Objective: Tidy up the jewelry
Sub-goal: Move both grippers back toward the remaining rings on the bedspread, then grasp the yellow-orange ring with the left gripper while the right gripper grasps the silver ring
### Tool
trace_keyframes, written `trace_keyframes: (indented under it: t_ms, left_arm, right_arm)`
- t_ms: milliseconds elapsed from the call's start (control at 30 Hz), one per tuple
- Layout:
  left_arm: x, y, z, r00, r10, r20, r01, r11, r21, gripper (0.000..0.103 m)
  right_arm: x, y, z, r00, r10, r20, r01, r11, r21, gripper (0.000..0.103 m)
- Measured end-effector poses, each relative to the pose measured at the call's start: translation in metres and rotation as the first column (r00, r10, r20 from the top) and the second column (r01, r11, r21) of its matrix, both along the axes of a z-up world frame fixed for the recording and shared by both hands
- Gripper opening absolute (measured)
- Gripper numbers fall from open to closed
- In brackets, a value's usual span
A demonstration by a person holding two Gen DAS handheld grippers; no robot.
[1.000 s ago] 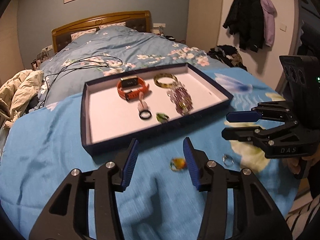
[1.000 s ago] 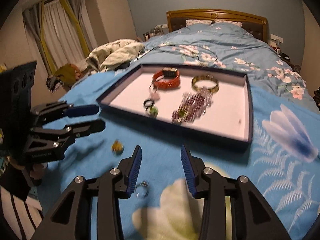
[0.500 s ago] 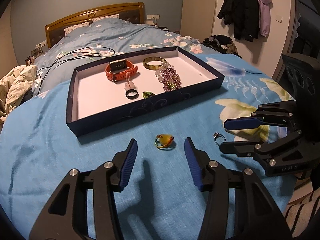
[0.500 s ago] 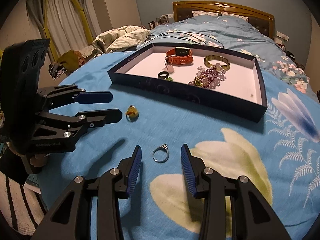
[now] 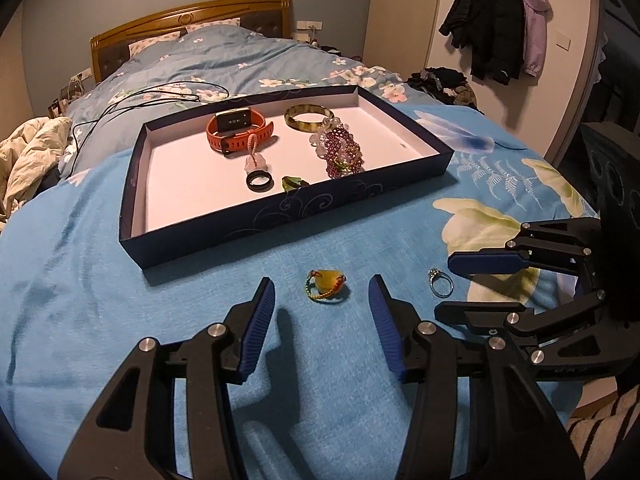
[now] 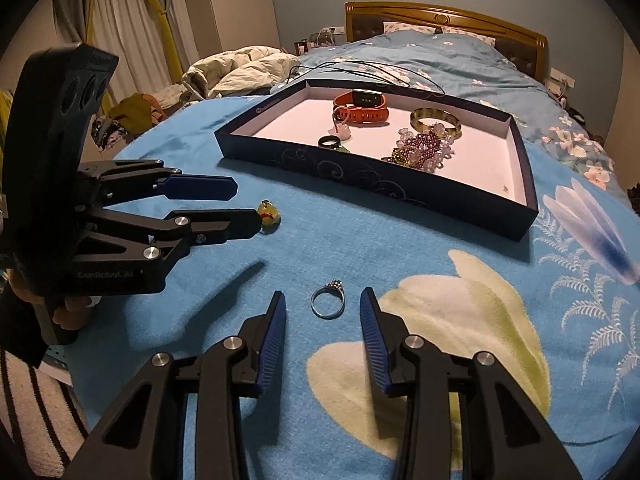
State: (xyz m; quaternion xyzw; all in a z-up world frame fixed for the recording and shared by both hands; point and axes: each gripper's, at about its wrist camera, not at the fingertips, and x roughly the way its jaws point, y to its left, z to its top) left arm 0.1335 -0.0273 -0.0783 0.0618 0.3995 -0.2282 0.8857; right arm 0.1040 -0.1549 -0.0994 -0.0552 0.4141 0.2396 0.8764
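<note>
A yellow pendant on a beaded cord lies on the blue blanket, between the fingertips of my open left gripper; it also shows in the right wrist view. A silver ring with a stone lies between the fingertips of my open right gripper; it also shows in the left wrist view. The dark blue tray holds an orange watch, a green bangle, purple bead bracelets, a black ring and a small green piece.
The tray lies on a bed just beyond both grippers. A black cable trails behind the tray. Crumpled bedding sits at the left. Coats hang on the wall at the right. The bed edge is close at the right.
Both grippers have moved down and closer to the blanket. The pendant now lies between the left fingertips and the ring between the right fingertips. Both stay open.
</note>
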Motion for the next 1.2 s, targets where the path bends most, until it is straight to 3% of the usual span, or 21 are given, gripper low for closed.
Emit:
trace_keyframes:
  t_ms: [633, 933, 967, 1000, 1200]
  left_arm:
    - [0.015, -0.013, -0.010, 0.998, -0.014, -0.060, 0.015, 1.000, 0.015, 0.034]
    - [0.016, -0.012, -0.011, 0.998, -0.005, -0.064, 0.006, 1.000, 0.012, 0.022]
    - [0.016, -0.012, -0.011, 0.998, -0.004, -0.064, 0.005, 1.000, 0.012, 0.021]
    - [0.016, -0.012, -0.011, 0.998, -0.003, -0.063, 0.004, 1.000, 0.014, 0.021]
    - [0.016, -0.011, -0.012, 0.998, -0.003, -0.064, 0.004, 1.000, 0.010, 0.021]
  right_arm:
    - [0.001, 0.000, 0.001, 1.000, -0.018, 0.017, 0.019, 0.999, -0.039, 0.015]
    - [0.003, -0.002, 0.001, 1.000, -0.027, 0.009, 0.027, 0.999, -0.020, 0.014]
    - [0.003, -0.003, 0.001, 1.000, -0.029, 0.008, 0.029, 0.999, -0.017, 0.012]
    - [0.003, -0.003, 0.001, 0.999, -0.030, 0.009, 0.030, 0.999, -0.015, 0.003]
    - [0.008, -0.008, 0.002, 0.999, -0.042, -0.010, 0.042, 0.999, 0.014, 0.003]
